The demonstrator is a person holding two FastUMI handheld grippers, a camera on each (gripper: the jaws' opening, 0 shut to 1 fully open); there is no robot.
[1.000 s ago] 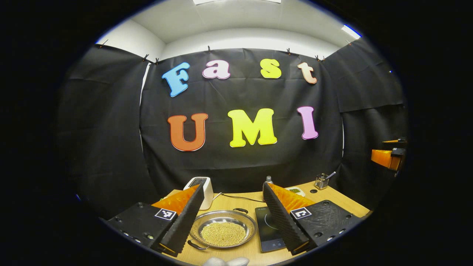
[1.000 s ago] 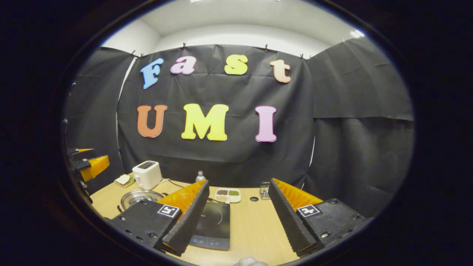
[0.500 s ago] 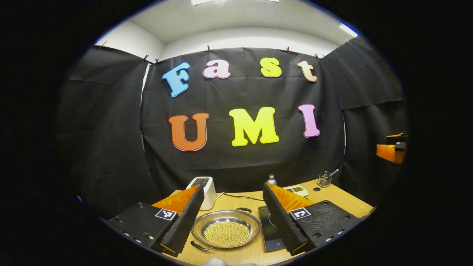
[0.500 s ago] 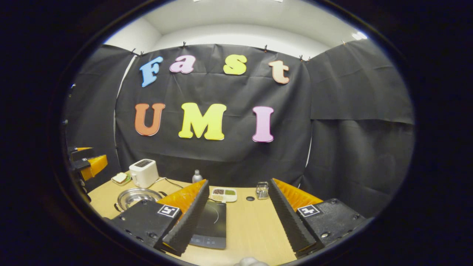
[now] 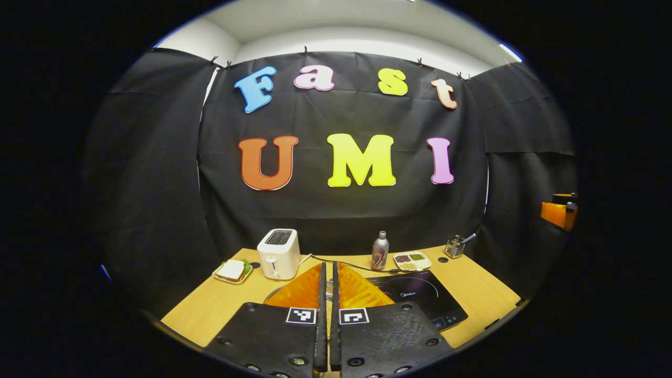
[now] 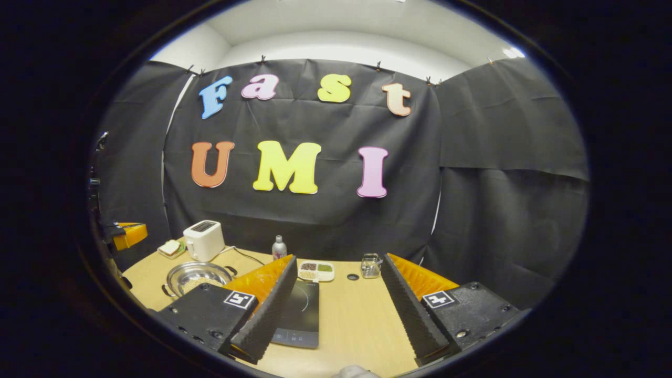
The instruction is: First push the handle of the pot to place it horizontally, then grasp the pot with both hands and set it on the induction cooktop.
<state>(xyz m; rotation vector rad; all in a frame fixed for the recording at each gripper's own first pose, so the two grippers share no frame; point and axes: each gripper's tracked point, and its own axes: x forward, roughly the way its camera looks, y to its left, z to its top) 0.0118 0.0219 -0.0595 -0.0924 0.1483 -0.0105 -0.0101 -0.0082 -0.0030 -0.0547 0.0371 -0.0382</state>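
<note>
A shallow steel pot [image 6: 197,275] holding small yellow beans sits on the wooden table [image 6: 352,320], left of the black induction cooktop [image 6: 300,312]. Its two small handles point diagonally, one to the back right [image 6: 231,271] and one to the front left [image 6: 167,290]. In the left gripper view my left gripper [image 5: 328,265] is shut with nothing held. It hangs in front of the pot and hides almost all of it, with the cooktop [image 5: 422,296] to its right. My right gripper [image 6: 338,260] is open above the table, right of the cooktop, and holds nothing.
Along the back of the table stand a white toaster [image 5: 278,253], a plate with a sandwich [image 5: 232,271], a can [image 5: 379,250], a divided tray [image 5: 412,260] and a utensil holder [image 5: 455,245]. A cable [image 5: 346,264] runs behind the cooktop.
My left gripper has gone from open to shut, and its view has lifted so that more of the table's back shows. The right gripper has barely moved.
</note>
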